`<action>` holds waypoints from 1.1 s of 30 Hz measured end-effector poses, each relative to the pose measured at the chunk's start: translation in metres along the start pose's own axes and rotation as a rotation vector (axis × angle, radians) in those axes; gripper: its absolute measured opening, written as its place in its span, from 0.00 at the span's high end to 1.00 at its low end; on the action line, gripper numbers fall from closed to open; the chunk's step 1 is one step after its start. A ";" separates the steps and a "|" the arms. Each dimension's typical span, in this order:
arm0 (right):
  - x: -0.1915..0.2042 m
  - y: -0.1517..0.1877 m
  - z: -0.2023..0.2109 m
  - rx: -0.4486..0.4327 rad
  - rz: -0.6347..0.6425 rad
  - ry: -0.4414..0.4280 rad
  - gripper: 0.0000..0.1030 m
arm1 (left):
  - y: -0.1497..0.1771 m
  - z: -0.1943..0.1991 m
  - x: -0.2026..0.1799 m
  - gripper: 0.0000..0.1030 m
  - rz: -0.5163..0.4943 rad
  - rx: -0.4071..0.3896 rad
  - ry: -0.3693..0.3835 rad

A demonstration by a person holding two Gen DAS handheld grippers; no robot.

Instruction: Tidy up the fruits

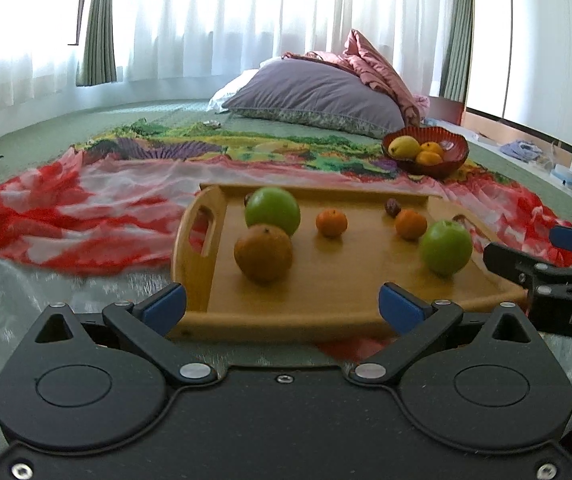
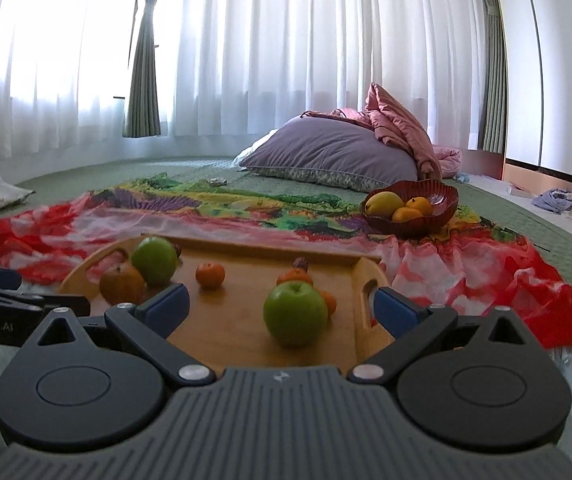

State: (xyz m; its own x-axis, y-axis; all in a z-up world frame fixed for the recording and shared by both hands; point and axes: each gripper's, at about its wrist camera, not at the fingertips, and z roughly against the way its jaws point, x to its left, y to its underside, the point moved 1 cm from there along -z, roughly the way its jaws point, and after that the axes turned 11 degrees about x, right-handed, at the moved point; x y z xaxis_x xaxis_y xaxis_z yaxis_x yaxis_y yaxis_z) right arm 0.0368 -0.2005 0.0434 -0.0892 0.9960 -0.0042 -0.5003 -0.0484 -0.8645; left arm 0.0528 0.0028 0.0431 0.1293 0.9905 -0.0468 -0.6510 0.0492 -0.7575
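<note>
While most of the fruit lies loose on the wooden tray [image 1: 326, 288], the sorting looks only partly done: the red bowl [image 1: 452, 156] beyond the tray's far right corner already holds a yellow mango [image 1: 404, 147] and two oranges [image 1: 430, 154]. On the tray remain two green apples, one at the far left [image 1: 272, 210] and one at the near right [image 1: 446, 247], a brown pear-like fruit [image 1: 263, 253] touching the left apple, two small oranges [image 1: 331, 223] [image 1: 411, 223] and a small dark fruit [image 1: 392, 207] by the back wall; a second dark one may sit behind the left apple, but that is hard to tell.

Judging by this, at least six pieces are left to move. The left gripper [image 1: 282, 306] hovers at the tray's near edge, spread wide and holding nothing, with the brown fruit just ahead of it. The right gripper [image 2: 282, 306] is likewise spread and empty, the near green apple [image 2: 295, 307] sitting between its fingers' line of sight, apart from both pads. Tray and bowl rest on a red and multicoloured cloth [image 1: 86, 208].
</note>
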 end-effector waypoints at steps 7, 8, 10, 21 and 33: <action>0.010 0.027 -0.008 0.033 0.031 0.021 0.00 | 0.020 -0.015 -0.002 0.00 -0.009 0.026 -0.033; 0.010 0.030 -0.009 0.039 0.025 0.018 0.00 | 0.022 -0.017 -0.003 0.00 -0.012 0.024 -0.039; 0.011 0.036 -0.011 0.049 0.011 0.014 0.00 | 0.026 -0.021 -0.003 0.00 -0.021 0.025 -0.047; 0.014 0.055 -0.026 0.066 0.000 0.031 0.00 | 0.037 -0.039 -0.003 0.00 -0.038 0.049 -0.084; 0.016 0.064 -0.047 0.137 0.005 0.037 0.00 | 0.037 -0.058 0.002 0.00 -0.029 0.093 -0.105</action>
State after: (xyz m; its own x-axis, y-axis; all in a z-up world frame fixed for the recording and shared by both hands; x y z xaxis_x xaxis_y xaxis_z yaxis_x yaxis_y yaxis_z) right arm 0.0440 -0.1846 -0.0353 -0.0613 0.9977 -0.0293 -0.6129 -0.0608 -0.7878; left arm 0.0721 -0.0010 -0.0229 0.0733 0.9962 0.0465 -0.7152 0.0850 -0.6937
